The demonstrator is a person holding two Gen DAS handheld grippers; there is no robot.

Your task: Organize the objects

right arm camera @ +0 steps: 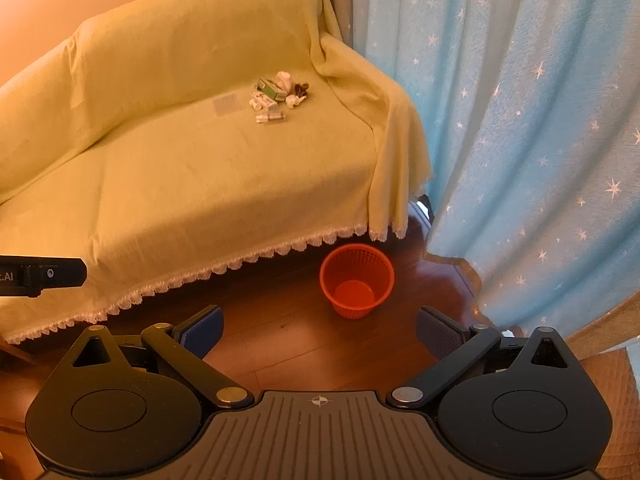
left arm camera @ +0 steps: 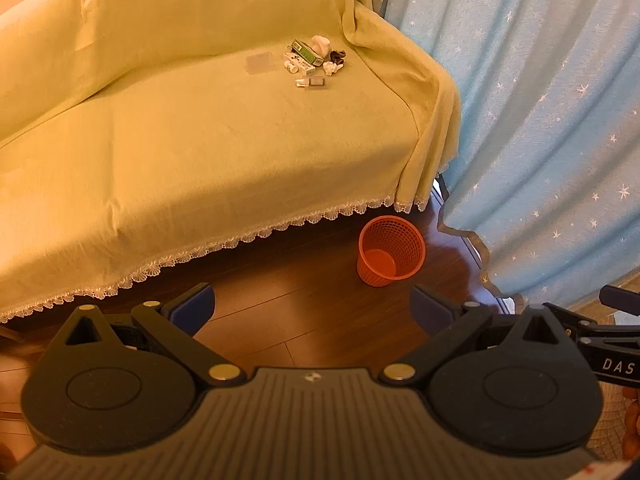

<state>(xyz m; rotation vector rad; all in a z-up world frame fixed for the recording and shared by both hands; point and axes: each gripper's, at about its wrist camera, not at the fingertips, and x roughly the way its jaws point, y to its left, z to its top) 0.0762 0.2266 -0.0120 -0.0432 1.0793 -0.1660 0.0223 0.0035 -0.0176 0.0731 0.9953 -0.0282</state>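
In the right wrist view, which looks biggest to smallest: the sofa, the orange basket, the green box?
1. Sofa.
2. Orange basket.
3. Green box. It lies farther away, so it looks smaller than it is.

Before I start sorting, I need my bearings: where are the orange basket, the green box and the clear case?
orange basket point(right arm camera: 357, 280): right wrist view, inner mesh wall.
green box point(left arm camera: 306, 53): left wrist view, top face.
clear case point(left arm camera: 259, 62): left wrist view, flat lid.

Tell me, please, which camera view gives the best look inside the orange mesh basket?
The right wrist view: the orange mesh basket sits nearer the centre, its mouth facing the camera, bottom visible. The left wrist view shows it tilted rightward, the interior partly foreshortened.
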